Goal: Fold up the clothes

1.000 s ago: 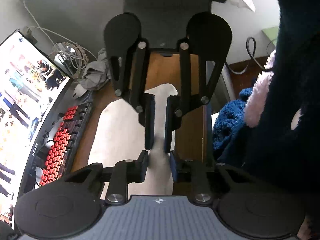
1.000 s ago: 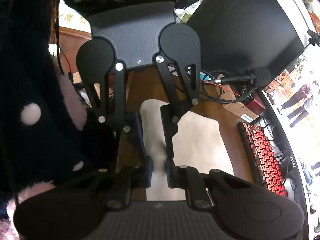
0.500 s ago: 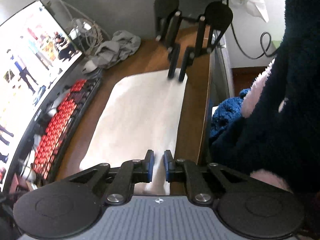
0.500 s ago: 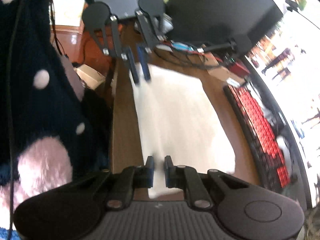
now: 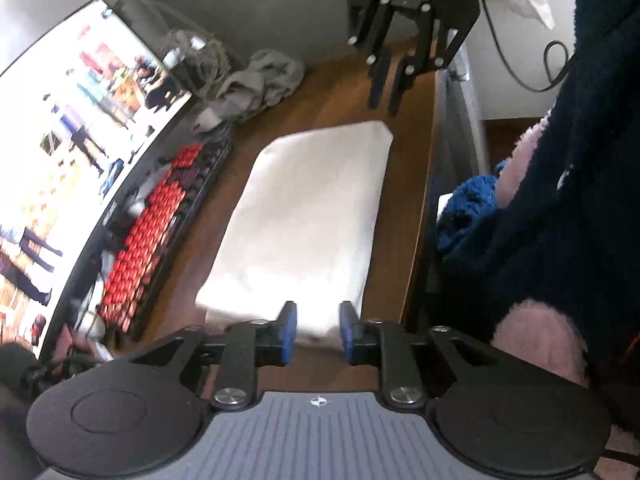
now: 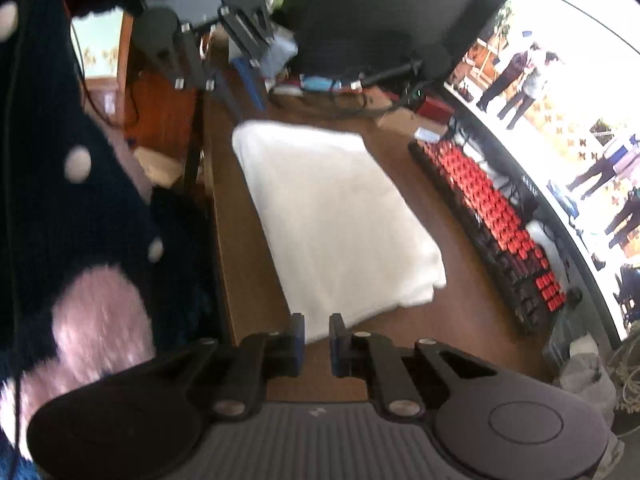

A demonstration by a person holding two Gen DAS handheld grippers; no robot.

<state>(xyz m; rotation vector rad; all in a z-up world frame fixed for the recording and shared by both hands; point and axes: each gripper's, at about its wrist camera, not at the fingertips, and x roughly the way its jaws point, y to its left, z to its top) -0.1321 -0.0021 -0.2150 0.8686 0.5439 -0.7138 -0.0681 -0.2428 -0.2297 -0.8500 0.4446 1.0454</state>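
While the white garment [image 5: 308, 216] lies as a flat rectangle on the counter [image 5: 332, 92], both grippers [image 5: 316, 334] [image 6: 317, 338] hover at its ends, jaws narrowly parted and empty; any further fold needs matched corner grips.

red keyboard [image 5: 156, 224] | lit curved monitor [image 5: 60, 128] | grey rag [image 5: 260, 80] | cables [image 5: 192, 52] | wooden desk [image 5: 404, 216]

No words, brand names or numbers can be read: the lettering on the monitor [image 6: 532, 190] bezel, at about three o'clock in the right wrist view, is too blurred.
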